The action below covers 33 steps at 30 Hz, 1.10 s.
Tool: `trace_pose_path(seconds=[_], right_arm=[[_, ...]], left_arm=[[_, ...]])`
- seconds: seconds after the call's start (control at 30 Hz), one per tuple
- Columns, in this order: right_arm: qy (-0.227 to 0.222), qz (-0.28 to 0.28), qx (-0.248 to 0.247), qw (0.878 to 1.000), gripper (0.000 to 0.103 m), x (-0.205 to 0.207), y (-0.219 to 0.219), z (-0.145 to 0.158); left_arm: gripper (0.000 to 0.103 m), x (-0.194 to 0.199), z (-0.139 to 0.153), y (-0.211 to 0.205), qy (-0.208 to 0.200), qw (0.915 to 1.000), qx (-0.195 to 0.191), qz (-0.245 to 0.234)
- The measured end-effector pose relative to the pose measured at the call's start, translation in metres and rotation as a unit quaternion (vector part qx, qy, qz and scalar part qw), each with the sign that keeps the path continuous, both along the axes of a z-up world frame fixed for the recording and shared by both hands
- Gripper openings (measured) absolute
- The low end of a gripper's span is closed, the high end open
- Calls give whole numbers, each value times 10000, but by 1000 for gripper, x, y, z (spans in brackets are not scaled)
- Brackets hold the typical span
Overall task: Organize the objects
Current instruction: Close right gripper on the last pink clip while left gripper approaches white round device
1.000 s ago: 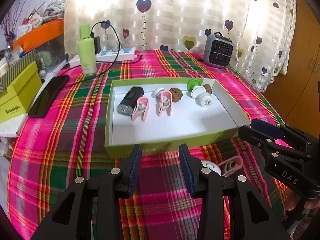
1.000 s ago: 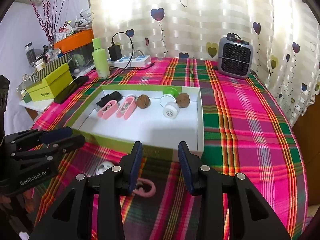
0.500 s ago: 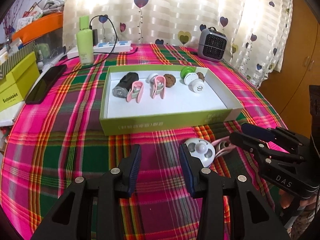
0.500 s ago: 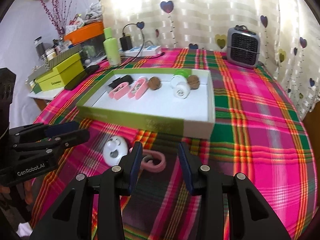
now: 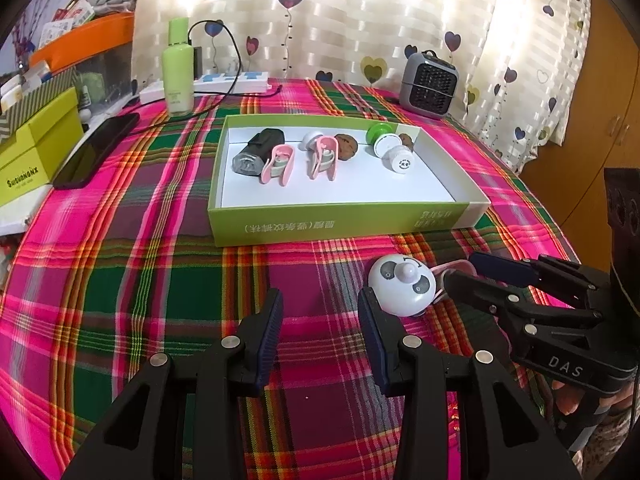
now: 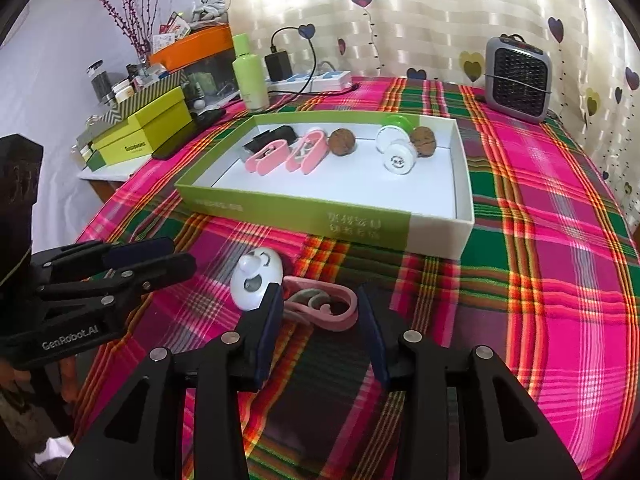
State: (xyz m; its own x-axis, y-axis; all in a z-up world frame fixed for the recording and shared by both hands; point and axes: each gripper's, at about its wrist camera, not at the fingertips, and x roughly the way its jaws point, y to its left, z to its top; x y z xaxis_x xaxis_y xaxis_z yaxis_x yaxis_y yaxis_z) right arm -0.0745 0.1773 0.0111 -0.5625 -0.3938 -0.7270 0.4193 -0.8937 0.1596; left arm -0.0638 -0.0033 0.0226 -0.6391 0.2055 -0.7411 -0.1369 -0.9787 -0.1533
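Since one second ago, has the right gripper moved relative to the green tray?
Yes. The right gripper has pulled back from the green tray, whose near wall now sits farther up the view, and now brackets the pink clip.

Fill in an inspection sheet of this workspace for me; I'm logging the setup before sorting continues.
Surface: plaid tablecloth, covering the table.
Job's things: green tray holds two pink clips, two walnuts, a black flashlight and small round pieces; white panda gadget and pink clip lie on the cloth outside it.
Clutter: green bottle, phone, heater, yellow-green box.
Grippers: left gripper open, empty; right gripper open around the pink clip.
Cables: power strip with black charger cable.
Surroundings: heart-print curtain.
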Motion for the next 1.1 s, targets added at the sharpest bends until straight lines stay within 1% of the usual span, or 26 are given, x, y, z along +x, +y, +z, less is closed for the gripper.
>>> trace_pose_path(seconds=[0.27, 0.37, 0.43, 0.53, 0.63, 0.67, 0.7, 0.77, 0.83, 0.97, 1.1], right_arm=[[-140, 227, 17, 9996, 40, 12, -2, -4], [-133, 448, 180, 9987, 40, 20, -8, -5], [-51, 452, 257, 9986, 40, 23, -9, -4], [89, 345, 277, 9990, 40, 20, -6, -1], [17, 469, 219, 9987, 40, 14, -6, -2], [-21, 555, 218, 9982, 42, 11, -7, -3], [-61, 635, 206, 9978, 46, 9, -8, -4], [-80, 809, 129, 9966, 49, 7, -9, -4], [-64, 958, 68, 9954, 50, 6, -10, -3], [-31, 952, 262, 9951, 50, -1, -16, -4], [-29, 1020, 285, 9944, 50, -1, -20, -4]], left_arm=[[37, -1, -2, -3, -22, 10000, 18, 6], [37, -2, -3, -5, -24, 10000, 37, 19], [37, -2, -4, -5, -32, 10000, 38, 25], [37, -2, -4, -6, -41, 10000, 55, 20], [37, -3, -4, -6, -43, 10000, 79, -17], [37, -2, -4, -5, -46, 9999, 92, -34], [37, -2, -4, -5, -51, 9999, 113, -44], [37, -2, -5, -5, -66, 9998, 156, -68], [37, -3, -5, -6, -85, 9998, 171, -68], [37, -4, -5, -9, -111, 9997, 220, -33], [37, -4, -5, -9, -105, 9997, 208, -38]])
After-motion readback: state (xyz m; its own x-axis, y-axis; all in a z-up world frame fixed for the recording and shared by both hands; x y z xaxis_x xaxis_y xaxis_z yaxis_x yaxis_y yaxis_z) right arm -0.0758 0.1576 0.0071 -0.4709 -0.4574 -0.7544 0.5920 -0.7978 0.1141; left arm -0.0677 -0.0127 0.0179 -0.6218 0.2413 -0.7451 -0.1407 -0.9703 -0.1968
